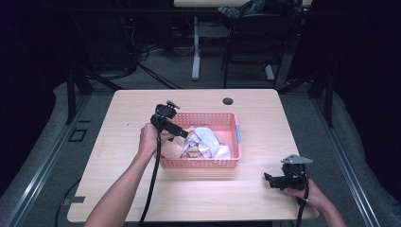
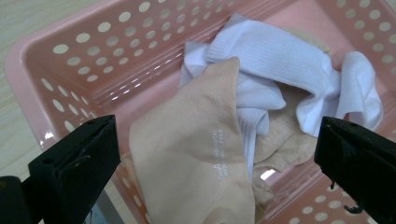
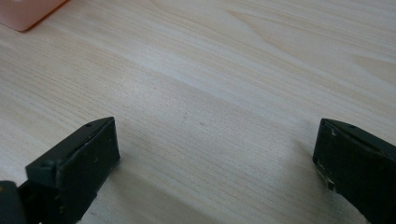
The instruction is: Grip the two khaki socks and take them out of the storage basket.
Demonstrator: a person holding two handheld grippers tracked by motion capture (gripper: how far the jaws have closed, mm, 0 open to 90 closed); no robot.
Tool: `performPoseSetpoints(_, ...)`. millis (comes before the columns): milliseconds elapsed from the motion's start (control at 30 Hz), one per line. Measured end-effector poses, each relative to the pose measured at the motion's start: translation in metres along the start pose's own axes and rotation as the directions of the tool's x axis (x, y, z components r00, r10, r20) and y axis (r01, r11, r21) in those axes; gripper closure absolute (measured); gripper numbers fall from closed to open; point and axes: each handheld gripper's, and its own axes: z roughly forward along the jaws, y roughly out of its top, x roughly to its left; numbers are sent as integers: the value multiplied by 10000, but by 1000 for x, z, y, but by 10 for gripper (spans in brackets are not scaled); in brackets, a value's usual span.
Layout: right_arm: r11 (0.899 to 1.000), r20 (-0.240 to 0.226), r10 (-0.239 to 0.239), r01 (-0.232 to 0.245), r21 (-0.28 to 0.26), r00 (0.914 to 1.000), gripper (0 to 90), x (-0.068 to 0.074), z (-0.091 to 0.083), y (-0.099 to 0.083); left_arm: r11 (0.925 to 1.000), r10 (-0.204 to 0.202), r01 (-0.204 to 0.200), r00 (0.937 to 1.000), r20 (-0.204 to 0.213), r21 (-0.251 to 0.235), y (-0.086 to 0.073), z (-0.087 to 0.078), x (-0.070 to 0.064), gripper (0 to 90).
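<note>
Bench (image 1: 265, 118): pale wood-grain top, smooth, low sheen w/ soft glare. Basket (image 2: 70, 70): pink plastic, perforated walls, slightly glossy, highlights on ribs. White socks (image 2: 275, 56): knit cloth, fine ribbed texture, matt. Beige sock (image 2: 187, 149): smooth knit cloth, matt, small pale printed mark. Left gripper (image 2: 217, 154) fingers (image 2: 79, 158): black, matt, look like hard plastic, faint scuffs. Right gripper (image 3: 217, 158) fingers (image 3: 74, 163): same finish, dusty.

Grey floor (image 1: 42, 142), dark surrounds, second table (image 1: 198, 4) beyond.
</note>
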Motion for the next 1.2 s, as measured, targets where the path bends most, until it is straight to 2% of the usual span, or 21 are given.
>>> performPoseSetpoints(200,10000,2,-2,2,4,10000,0,0,0,0,9995,40,-37,9999,-105,306,4,13,-4,66)
performPoseSetpoints(400,10000,15,-5,5,9,10000,0,0,0,0,9978,121,-98,9993,-341,662,7,25,-4,277)
performPoseSetpoints(533,10000,10,-16,16,7,10000,0,0,0,0,9963,143,-112,9992,-368,847,8,30,-6,315)
performPoseSetpoints(633,10000,8,-16,16,7,10000,0,0,0,0,9946,222,-161,9980,-587,1027,9,34,-7,351)
performPoseSetpoints(733,10000,9,-9,9,-2,10000,0,0,0,0,9933,199,-99,9961,-858,1154,9,36,-7,425)
performPoseSetpoints(933,10000,3,1,-1,7,10000,0,0,0,0,9906,-182,312,9951,-973,1332,8,40,-3,571)
performPoseSetpoints(1200,10000,4,0,0,10,10000,0,0,0,0,9878,50,118,9942,-1074,1554,9,43,-6,736)
